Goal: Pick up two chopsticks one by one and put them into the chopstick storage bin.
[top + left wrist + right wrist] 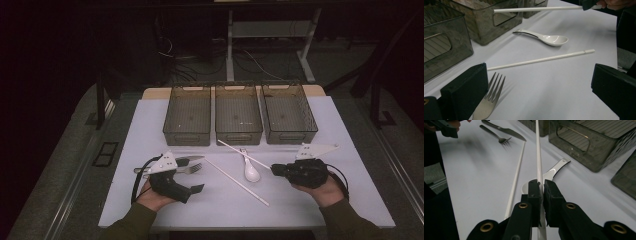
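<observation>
White cloth covers the tabletop (350,200), and I take the row of three smoke-grey plastic bins (238,120) along its far side as my landmark. All three bins look empty to me, so I judge the sorting has barely begun: nothing is stowed yet, and one piece is in hand.

That piece is a long white plastic chopstick (244,154). My right gripper (541,185) has its jaws closed on the near end of it; in the right gripper view the stick runs straight out from between the pads toward the bins, and its far tip hangs just in front of the middle bin, lifted off the cloth.

My left gripper (537,87) stands with its jaws wide apart and nothing between them, well in front of the left bin.

Left to do, as I read it: the second white chopstick (237,182), lying slantwise in front of the middle bin; the steel table knife (504,129) and steel fork (490,98) in front of the left bin, the fork's tines just beside my left jaw; and the white ceramic soup spoon (250,170), below the held chopstick.
</observation>
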Demonstrator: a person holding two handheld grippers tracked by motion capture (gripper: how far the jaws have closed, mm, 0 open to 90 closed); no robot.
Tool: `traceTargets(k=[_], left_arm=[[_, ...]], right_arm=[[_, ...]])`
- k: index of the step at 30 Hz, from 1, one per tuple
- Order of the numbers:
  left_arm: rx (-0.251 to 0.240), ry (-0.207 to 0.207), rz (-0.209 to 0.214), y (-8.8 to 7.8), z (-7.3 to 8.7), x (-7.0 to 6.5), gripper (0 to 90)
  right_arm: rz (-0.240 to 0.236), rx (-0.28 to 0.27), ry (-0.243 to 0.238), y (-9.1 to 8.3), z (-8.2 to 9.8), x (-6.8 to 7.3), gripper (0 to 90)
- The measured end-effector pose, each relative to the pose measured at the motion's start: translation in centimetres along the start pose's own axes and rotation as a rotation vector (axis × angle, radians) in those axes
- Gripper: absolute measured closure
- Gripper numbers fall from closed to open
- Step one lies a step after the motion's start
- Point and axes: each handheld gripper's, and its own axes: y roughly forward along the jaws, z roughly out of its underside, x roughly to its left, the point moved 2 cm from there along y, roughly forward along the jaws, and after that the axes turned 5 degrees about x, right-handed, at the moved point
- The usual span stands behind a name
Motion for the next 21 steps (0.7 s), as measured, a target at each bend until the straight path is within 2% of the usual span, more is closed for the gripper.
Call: traceTargets(k=[8,21], left_arm=[[-0.001,-0.003,-0.003,0.0,0.0,0.0,0.0],[0.001,-0.006,-0.002,0.0,0.1,0.1,0.0]], right_arm=[[0.025,-0.019,0.001,-0.3,-1.2,-0.6,84.1],[0.062,-0.034,0.01,0.8,-3.7,-2.0,84.1]])
